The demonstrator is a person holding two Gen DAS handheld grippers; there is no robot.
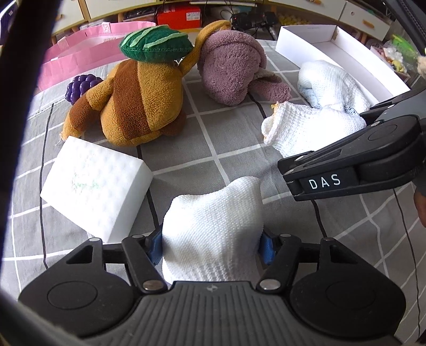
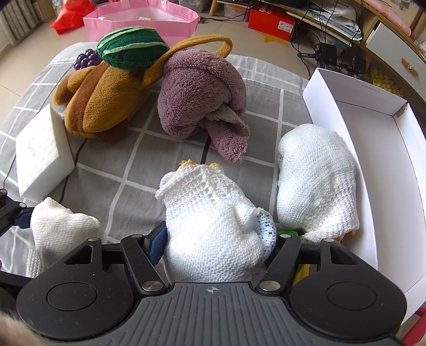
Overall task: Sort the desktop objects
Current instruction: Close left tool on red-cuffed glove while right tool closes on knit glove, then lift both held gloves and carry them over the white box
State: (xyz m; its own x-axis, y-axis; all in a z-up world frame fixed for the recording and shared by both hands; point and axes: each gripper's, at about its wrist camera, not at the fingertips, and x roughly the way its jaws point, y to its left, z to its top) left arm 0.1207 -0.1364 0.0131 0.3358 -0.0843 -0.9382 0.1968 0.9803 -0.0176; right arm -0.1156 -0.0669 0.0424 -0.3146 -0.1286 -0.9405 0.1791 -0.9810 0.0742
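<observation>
My left gripper is shut on a white woven cloth over the grey checked table; the cloth also shows in the right wrist view. My right gripper is shut on a white knitted piece, seen from the left wrist too. A second white knitted bundle lies right of it against the white box. A brown plush toy with a green leaf, a rolled mauve towel, a white sponge block and purple toy grapes lie further back.
A pink paper bag stands beyond the table's far edge. The white box runs along the table's right side. Cables, a red box and drawers are on the floor behind. The right gripper's body crosses the left wrist view.
</observation>
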